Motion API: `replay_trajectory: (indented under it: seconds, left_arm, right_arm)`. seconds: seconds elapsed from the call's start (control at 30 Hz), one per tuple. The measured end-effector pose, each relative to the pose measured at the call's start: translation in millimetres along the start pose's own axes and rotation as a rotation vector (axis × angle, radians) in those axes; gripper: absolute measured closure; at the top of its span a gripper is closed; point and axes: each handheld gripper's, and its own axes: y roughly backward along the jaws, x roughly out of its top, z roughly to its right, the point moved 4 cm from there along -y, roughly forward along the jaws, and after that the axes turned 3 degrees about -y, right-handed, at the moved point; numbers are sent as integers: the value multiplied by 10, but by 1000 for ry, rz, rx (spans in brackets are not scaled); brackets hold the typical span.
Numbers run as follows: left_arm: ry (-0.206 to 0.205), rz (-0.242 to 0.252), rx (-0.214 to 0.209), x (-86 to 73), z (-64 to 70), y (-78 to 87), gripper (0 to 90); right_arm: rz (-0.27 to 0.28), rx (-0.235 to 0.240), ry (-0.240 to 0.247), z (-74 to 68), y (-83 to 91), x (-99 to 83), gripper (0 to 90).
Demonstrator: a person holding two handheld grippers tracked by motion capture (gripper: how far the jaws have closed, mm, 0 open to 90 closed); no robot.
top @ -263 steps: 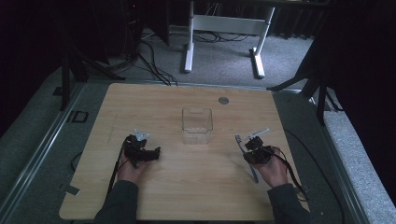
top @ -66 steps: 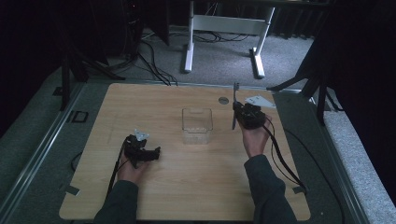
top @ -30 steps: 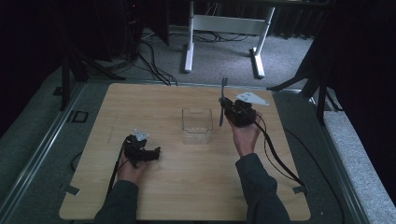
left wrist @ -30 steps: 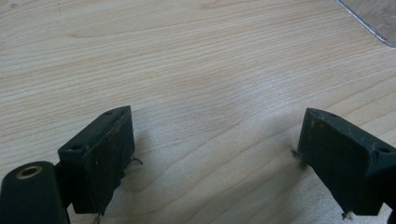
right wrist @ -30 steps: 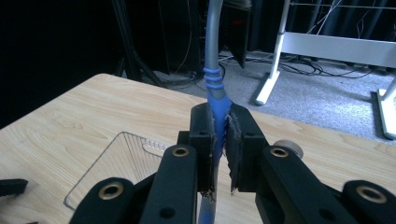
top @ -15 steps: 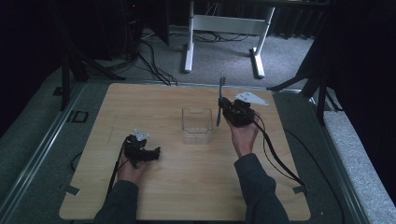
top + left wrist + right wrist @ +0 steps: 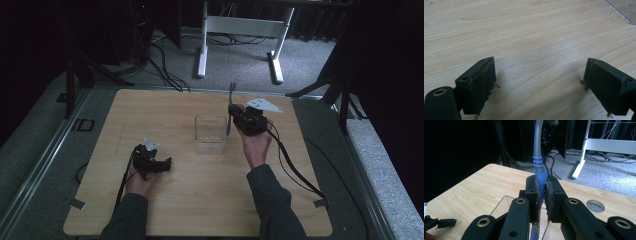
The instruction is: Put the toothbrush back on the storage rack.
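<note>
I find no brand, label or writing I can read on anything here. At the left of the high view my left hand [image 7: 137, 180] lies low on the wooden table [image 7: 165, 210], forearm coming in from the bottom edge, holding the left gripper [image 7: 156, 164] flat near the table's front left part. In the left gripper view its two black jaws stand wide apart with bare wood grain between them — nothing held — and a corner of the clear container [image 7: 624, 10] shows at the top right.

Moving right, the clear container [image 7: 210, 134] sits at the middle of the table, square and see-through.

Just right of it, my right hand [image 7: 256, 145] is raised above the table, forearm angled in from the lower right, with the right gripper [image 7: 231, 111] pointing up and away from me. Its jaws are clamped on a toothbrush [image 7: 539, 170] — blue grip between the pads, grey neck rising upright to the top of the right gripper view, where the head is cut off. In the high view the toothbrush [image 7: 230, 102] stands at the container's right rear corner, its lower end over or beside the rim; I cannot tell which.
</note>
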Motion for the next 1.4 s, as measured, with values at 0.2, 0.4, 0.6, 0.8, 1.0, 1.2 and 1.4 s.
replay_trajectory:
  seconds: [0.2, 0.4, 0.6, 0.8, 1.0, 1.2, 1.4]
  left_arm:
    - [0, 0, 0, 0, 0, 0, 111]
    - [0, 0, 0, 0, 0, 0, 111]
    - [0, -1, 0, 0, 0, 0, 111]
    - [0, -1, 0, 0, 0, 1, 111]
    - [0, -1, 0, 0, 0, 1, 111]
    - [0, -1, 0, 0, 0, 1, 111]
    - [-4, -2, -3, 0, 4, 2, 111]
  right_arm:
    - [-5, 1, -1, -10, -28, -21, 813]
    - [-5, 8, -1, -24, -54, -38, 812]
    - [-9, 14, -3, -37, -93, -65, 812]
    - [-14, 24, 12, -54, -125, -90, 812]
    - [-28, 26, 32, -63, -163, -129, 812]
    - [-37, 33, 51, -93, -190, -170, 812]
    - [-54, 31, 72, -103, -220, -211, 811]
